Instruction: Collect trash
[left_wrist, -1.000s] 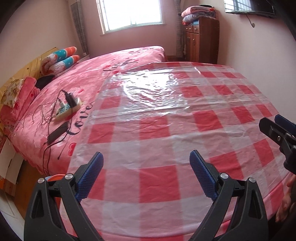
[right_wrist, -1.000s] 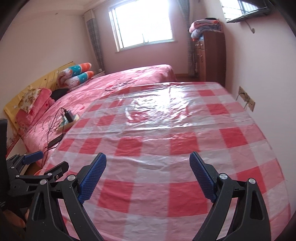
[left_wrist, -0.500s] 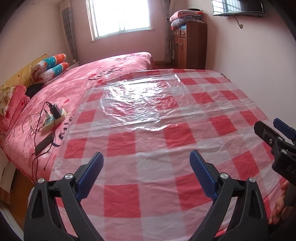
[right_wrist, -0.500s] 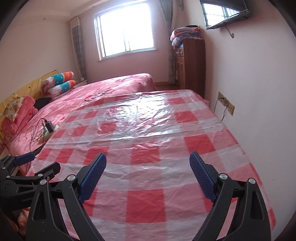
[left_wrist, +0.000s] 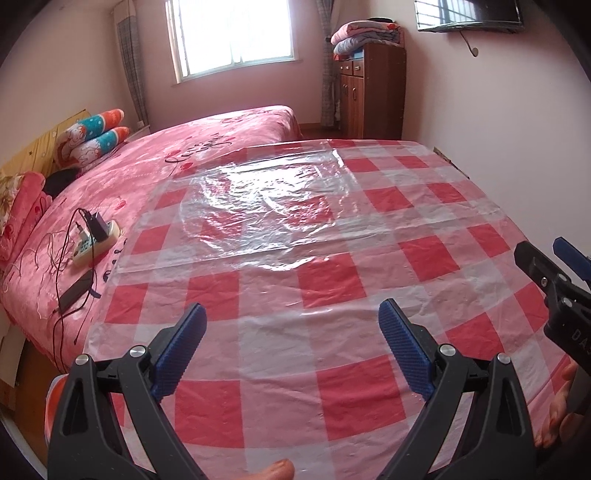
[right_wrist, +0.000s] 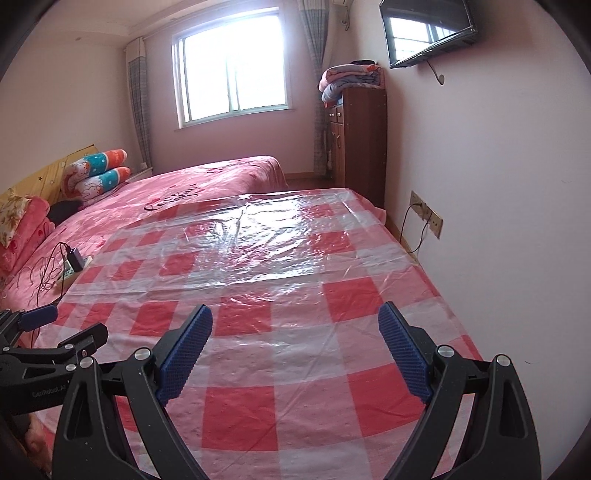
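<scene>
Both claws released, nothing between the blue pads. Left claw (left_wrist: 291, 345) hangs over the near edge of the red-and-white checked plastic sheet (left_wrist: 332, 288), jaws spread wide. Right claw (right_wrist: 295, 347) same: jaws wide apart, over the near squares of that sheet, pointing down at it at a slant. Each claw shows in the other's view: right one at the right edge of the left wrist view, left one at the lower left of the right wrist view, so they sit side by side, apart, not touching

Fingertips of the person's hand (left_wrist: 557, 417) visible low right in the left view, behind the right claw's body

No trash item visible anywhere on the sheet or the bed; can't tell where the task's thing is

Sheet is wrinkled, glossy, with glare in the middle, and covers the near and right part of the bed (left_wrist: 229, 144). Left of the sheet, on the pink bedspread: power strip (left_wrist: 96, 240) with a black adapter plugged in, thin cables trailing toward the near edge, and a flat black device (left_wrist: 75, 291) just nearer than the strip

Further left: pink pillows (right_wrist: 22, 229), then two rolled cartoon-print bolsters (right_wrist: 98, 173) against the yellow headboard

Far end: wooden cabinet (right_wrist: 364, 144) at the right wall with folded blankets (right_wrist: 349, 79) on top, window (right_wrist: 232, 70) in the back wall, wall-mounted TV (right_wrist: 428, 31) upper right, wall socket (right_wrist: 426, 218) with a cable beside the bed
</scene>
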